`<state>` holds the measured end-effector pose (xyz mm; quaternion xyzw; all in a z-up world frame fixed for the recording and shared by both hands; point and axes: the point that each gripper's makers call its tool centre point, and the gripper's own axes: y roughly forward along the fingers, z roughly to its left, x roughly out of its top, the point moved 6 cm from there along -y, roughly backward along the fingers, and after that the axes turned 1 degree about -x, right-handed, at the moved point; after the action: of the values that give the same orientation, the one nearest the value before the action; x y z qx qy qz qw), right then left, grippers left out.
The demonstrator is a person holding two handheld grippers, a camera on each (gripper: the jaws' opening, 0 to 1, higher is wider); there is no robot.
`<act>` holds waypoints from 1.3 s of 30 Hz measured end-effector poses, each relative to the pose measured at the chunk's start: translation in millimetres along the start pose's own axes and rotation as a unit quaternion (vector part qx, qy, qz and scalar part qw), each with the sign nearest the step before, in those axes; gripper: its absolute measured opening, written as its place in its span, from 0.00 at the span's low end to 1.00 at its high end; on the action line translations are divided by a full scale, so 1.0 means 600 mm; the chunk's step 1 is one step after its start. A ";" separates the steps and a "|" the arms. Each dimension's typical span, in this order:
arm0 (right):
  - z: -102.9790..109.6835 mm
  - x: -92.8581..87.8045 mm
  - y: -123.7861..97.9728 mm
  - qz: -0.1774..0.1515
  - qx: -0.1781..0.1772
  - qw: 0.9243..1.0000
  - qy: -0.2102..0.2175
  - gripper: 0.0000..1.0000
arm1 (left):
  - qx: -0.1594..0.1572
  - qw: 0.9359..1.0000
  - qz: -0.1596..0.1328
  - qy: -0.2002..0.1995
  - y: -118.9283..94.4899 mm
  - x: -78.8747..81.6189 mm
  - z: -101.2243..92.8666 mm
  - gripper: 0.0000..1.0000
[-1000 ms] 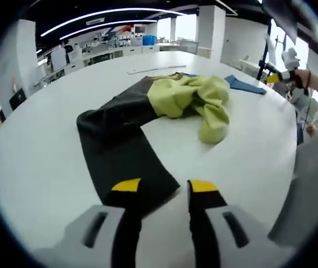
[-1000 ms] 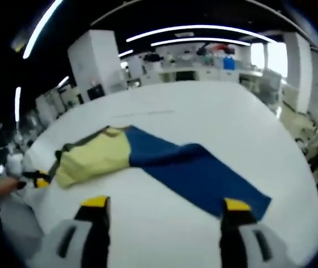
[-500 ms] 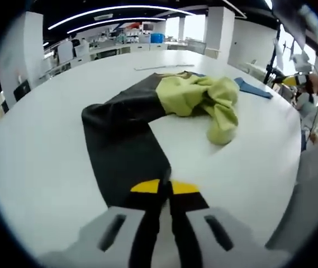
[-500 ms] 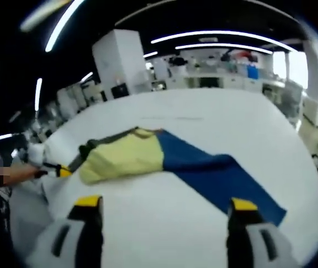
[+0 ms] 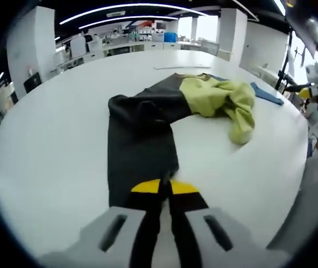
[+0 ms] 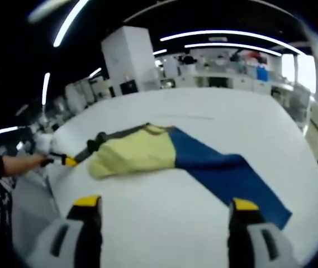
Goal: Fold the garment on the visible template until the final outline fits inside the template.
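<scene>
Left gripper view: a large round white bench [image 5: 47, 145] spans the frame; on it, from centre toward the upper right, lies a multicoloured cloth garment [image 5: 147, 128] whose black leg-like panel runs from the lower centre up to the middle, where it meets a crumpled yellow-green section [image 5: 226, 100], with a dark blue part [image 5: 267, 94] showing beyond it at the upper right. At the bottom centre the left gripper [image 5: 164, 187], grey-bodied with yellow-tipped black jaws, has its jaws drawn together on the near edge of the black panel. At the far right edge the right gripper [image 5: 307, 92] appears small, held by a person's hand. Right gripper view: at the left edge a person's hand holds the left gripper [image 6: 63, 160] at the dark end of the garment [image 6: 142, 156]; the yellow-green section [image 6: 133, 156] sits left of centre and the dark blue part [image 6: 231, 176] stretches flat toward the lower right across the white bench [image 6: 164, 223]. At the bottom, the right gripper [image 6: 164, 204] stands with its jaws spread wide and nothing between them, its right jaw tip close to the blue part's near end.
</scene>
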<state>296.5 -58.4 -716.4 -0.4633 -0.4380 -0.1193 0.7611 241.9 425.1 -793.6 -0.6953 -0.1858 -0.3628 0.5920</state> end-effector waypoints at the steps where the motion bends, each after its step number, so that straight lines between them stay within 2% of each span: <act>1: 0.003 0.000 -0.001 -0.001 0.003 1.000 -0.001 0.96 | 0.003 1.000 0.000 -0.001 -0.002 0.000 0.004 0.01; 7: 0.026 -0.001 -0.003 -0.001 0.019 1.000 -0.011 0.98 | 0.034 0.999 0.006 -0.004 -0.015 -0.005 0.035 0.01; 8: 0.027 -0.002 -0.003 0.000 0.021 1.000 -0.012 0.98 | 0.040 0.999 0.007 -0.005 -0.019 -0.007 0.049 0.01; 11: 0.026 -0.003 -0.004 0.001 0.024 1.000 -0.013 0.98 | 0.053 0.998 0.002 -0.040 -0.025 -0.007 0.061 0.01; 17: 0.032 -0.008 -0.002 0.005 0.029 0.999 -0.016 0.99 | 0.077 0.996 0.003 -0.038 -0.031 -0.003 0.082 0.01; 23: 0.031 -0.011 -0.001 0.009 0.032 0.999 -0.017 0.99 | 0.105 0.993 0.002 -0.046 -0.034 -0.001 0.122 0.01; 32: 0.029 -0.012 -0.001 0.010 0.029 0.999 -0.015 0.99 | 0.142 0.989 0.015 -0.036 -0.037 -0.006 0.142 0.02; 35: 0.027 -0.012 0.001 0.008 0.030 0.999 -0.014 0.99 | 0.141 0.989 0.010 -0.036 -0.036 -0.003 0.144 0.03; 37: 0.029 -0.011 0.002 0.007 0.031 0.999 -0.014 0.99 | 0.138 0.990 0.006 -0.033 -0.036 -0.003 0.145 0.05; 39: 0.029 -0.011 0.002 0.006 0.029 0.999 -0.016 0.99 | 0.141 0.990 0.003 -0.032 -0.040 -0.002 0.144 0.12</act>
<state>283.7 -44.9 -719.1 -0.4457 -0.4509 -0.0943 0.7676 249.5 513.4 -781.1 -0.6170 -0.2523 -0.3089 0.6784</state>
